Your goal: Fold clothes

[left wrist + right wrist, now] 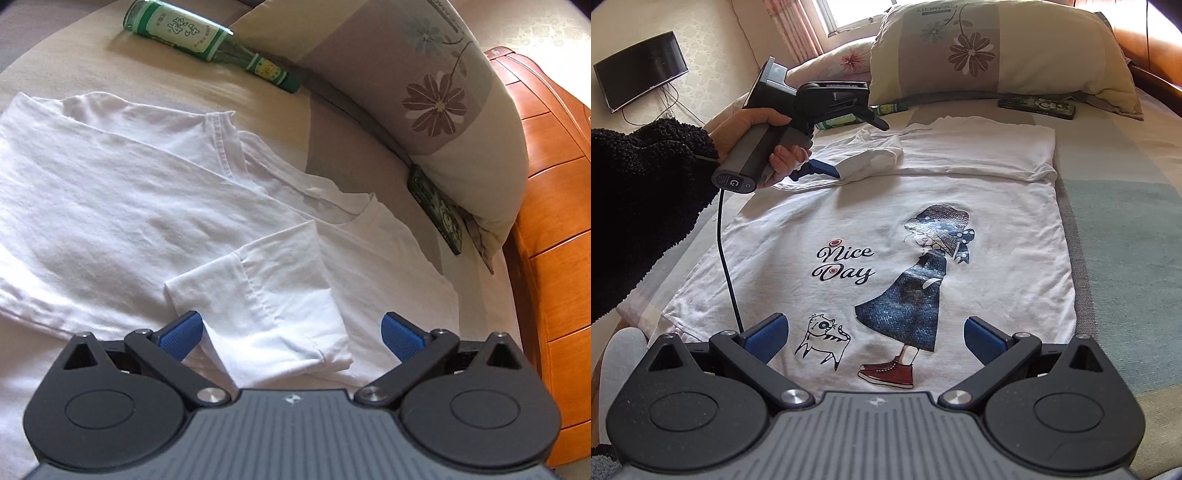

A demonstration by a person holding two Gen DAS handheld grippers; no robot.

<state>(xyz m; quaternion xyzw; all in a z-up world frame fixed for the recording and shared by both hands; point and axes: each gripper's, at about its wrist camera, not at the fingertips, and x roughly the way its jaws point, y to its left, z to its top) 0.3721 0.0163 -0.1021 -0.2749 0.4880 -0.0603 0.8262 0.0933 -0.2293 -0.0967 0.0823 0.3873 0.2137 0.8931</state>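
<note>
A white T-shirt (pixel 1004 221) lies flat on the bed, its print of a girl, a cat and "Nice Day" facing up. Its top edge is folded over, and one sleeve (pixel 273 295) is folded inward onto the body. My left gripper (pixel 291 332) is open, and the sleeve lies loose between its blue pads (pixel 183 334). In the right wrist view a hand in a dark fuzzy sleeve holds that left gripper (pixel 860 149) at the sleeve (pixel 875 158). My right gripper (pixel 875 339) is open above the shirt's lower hem, holding nothing.
A green glass bottle (pixel 207 40) lies on the bed near a flowered pillow (pixel 443 92). A dark patterned case (pixel 436 206) rests by the pillow. A wooden headboard (pixel 554 221) bounds that side. The left gripper's cable (pixel 727 266) hangs across the shirt's edge.
</note>
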